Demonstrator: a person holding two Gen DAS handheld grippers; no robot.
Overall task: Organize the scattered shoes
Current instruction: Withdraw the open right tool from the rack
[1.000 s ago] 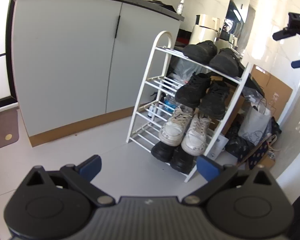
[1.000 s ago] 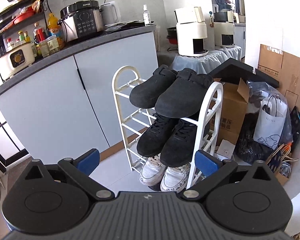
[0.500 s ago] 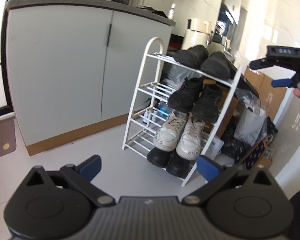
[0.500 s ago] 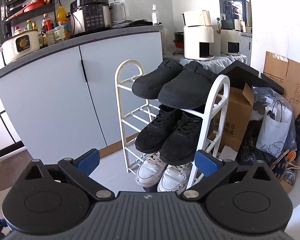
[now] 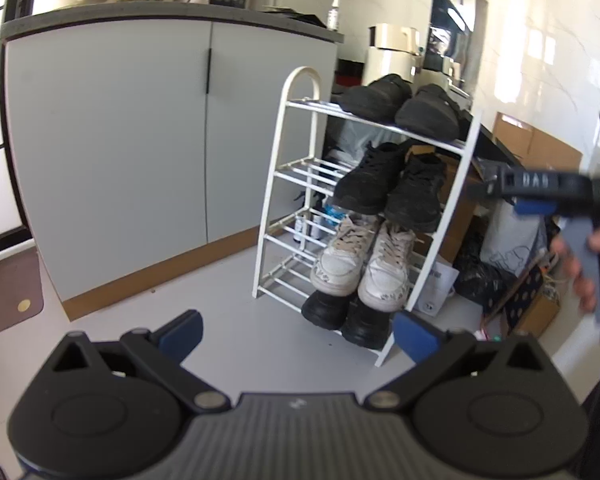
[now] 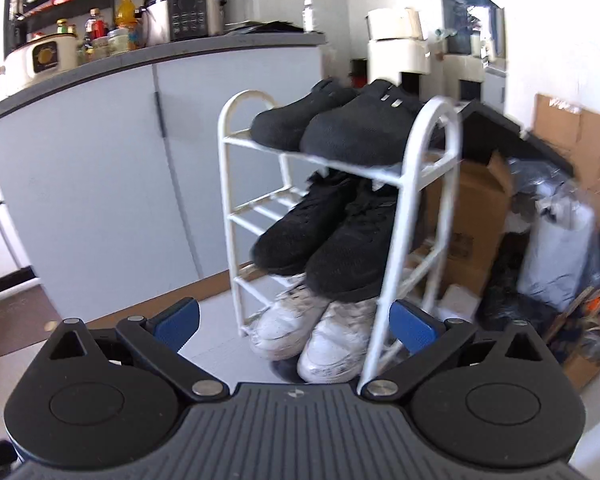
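A white wire shoe rack (image 5: 278,208) (image 6: 404,240) stands on the grey floor beside a cabinet. Its top shelf carries black clogs (image 5: 380,96) (image 6: 300,120). Below sit black lace-up sneakers (image 5: 368,186) (image 6: 300,232), then white sneakers (image 5: 340,260) (image 6: 284,324), and black shoes (image 5: 326,312) on the lowest shelf. My left gripper (image 5: 296,336) is open and empty, well short of the rack. My right gripper (image 6: 294,326) is open and empty too, close in front of the rack; in the left wrist view it appears at the right edge (image 5: 536,200), held by a hand (image 5: 580,264).
A grey two-door cabinet (image 5: 140,140) with kitchen appliances on its counter stands left of the rack. Cardboard boxes (image 6: 472,216), bags (image 6: 556,256) and clutter fill the floor to the rack's right. A brown mat (image 5: 8,292) lies at the far left. Open floor (image 5: 220,300) lies before the rack.
Both grippers have drifted back and lower from the rack's front. In the left wrist view the right gripper has dropped from the upper right to mid-height. Both stay open.
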